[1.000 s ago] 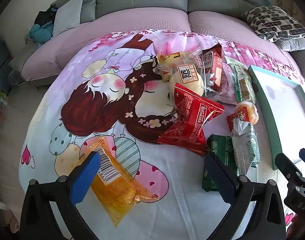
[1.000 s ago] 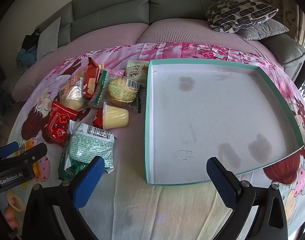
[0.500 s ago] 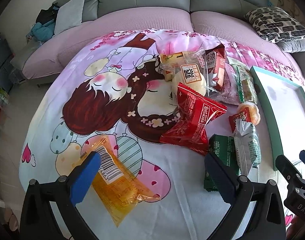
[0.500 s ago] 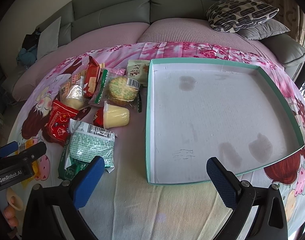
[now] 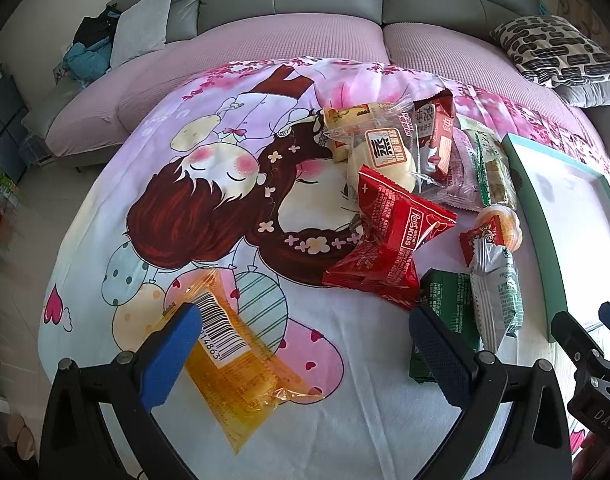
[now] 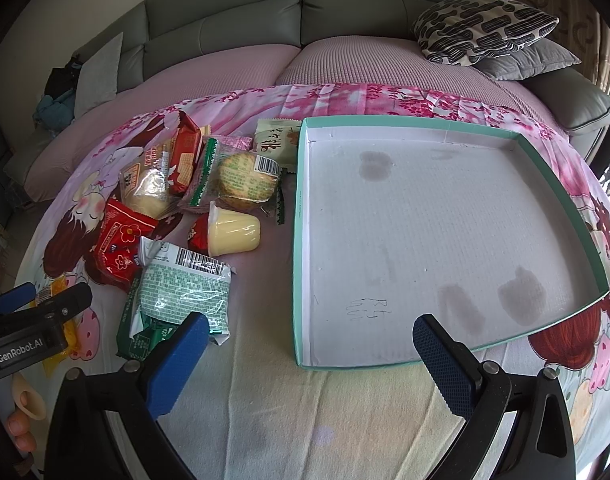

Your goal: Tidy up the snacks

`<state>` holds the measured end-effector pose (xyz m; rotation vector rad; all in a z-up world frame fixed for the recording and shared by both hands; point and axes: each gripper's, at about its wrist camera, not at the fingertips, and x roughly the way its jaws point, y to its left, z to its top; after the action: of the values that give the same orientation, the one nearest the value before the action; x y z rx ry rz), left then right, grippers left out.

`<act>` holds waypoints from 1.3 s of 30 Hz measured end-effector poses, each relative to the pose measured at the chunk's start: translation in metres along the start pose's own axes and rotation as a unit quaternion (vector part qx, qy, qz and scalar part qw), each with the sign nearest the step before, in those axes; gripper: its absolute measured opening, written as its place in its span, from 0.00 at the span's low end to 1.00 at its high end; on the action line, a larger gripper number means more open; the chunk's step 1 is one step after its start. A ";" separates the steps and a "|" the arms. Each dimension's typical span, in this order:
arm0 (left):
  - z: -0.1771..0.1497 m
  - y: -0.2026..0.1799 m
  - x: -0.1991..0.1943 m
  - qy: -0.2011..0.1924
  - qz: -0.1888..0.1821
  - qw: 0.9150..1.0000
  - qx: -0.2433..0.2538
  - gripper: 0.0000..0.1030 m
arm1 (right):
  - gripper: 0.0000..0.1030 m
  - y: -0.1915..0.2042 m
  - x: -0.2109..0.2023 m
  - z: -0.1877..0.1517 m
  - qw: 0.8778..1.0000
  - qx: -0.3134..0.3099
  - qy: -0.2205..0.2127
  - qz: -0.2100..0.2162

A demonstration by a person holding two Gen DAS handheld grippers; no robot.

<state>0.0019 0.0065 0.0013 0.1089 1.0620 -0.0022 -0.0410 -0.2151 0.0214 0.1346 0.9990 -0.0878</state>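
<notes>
My left gripper is wide open above the cartoon cloth, its left finger over the yellow packet. My right gripper is also wide open, holding nothing, before the teal tray. The snack pile lies just beside the tray's left wall.

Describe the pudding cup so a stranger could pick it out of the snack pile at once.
Start at the teal tray on the cartoon bedsheet and look just left of its left wall, into the snack pile. The pudding cup lies on its side there, lid facing left. It is the only pale yellow moulded plastic cup; everything around it is a wrapper.
</notes>
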 end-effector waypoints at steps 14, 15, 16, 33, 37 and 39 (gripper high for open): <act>0.000 0.003 -0.001 -0.001 -0.001 1.000 -0.006 1.00 | 1.00 0.002 0.001 0.000 1.000 -0.003 0.001 -0.001; 0.000 0.002 -0.001 -0.001 -0.001 1.000 -0.006 1.00 | 1.00 0.002 0.001 0.000 1.000 -0.003 0.001 -0.001; 0.000 0.002 -0.001 -0.001 -0.001 1.000 -0.006 1.00 | 1.00 0.003 0.001 -0.001 1.000 -0.003 0.001 -0.001; 0.001 0.024 -0.005 -0.006 0.000 0.999 -0.044 1.00 | 1.00 0.010 -0.001 0.000 1.000 -0.009 0.003 0.011; 0.000 0.041 -0.001 0.003 -0.006 0.997 -0.072 1.00 | 1.00 0.028 0.002 -0.002 0.999 -0.029 0.009 0.038; -0.001 0.047 0.001 0.006 -0.013 0.997 -0.079 1.00 | 1.00 0.039 0.006 -0.004 0.998 -0.040 0.016 0.051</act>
<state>0.0038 0.0533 0.0040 -0.0470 1.0725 0.0591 -0.0356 -0.1762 0.0174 0.1148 1.0243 0.0481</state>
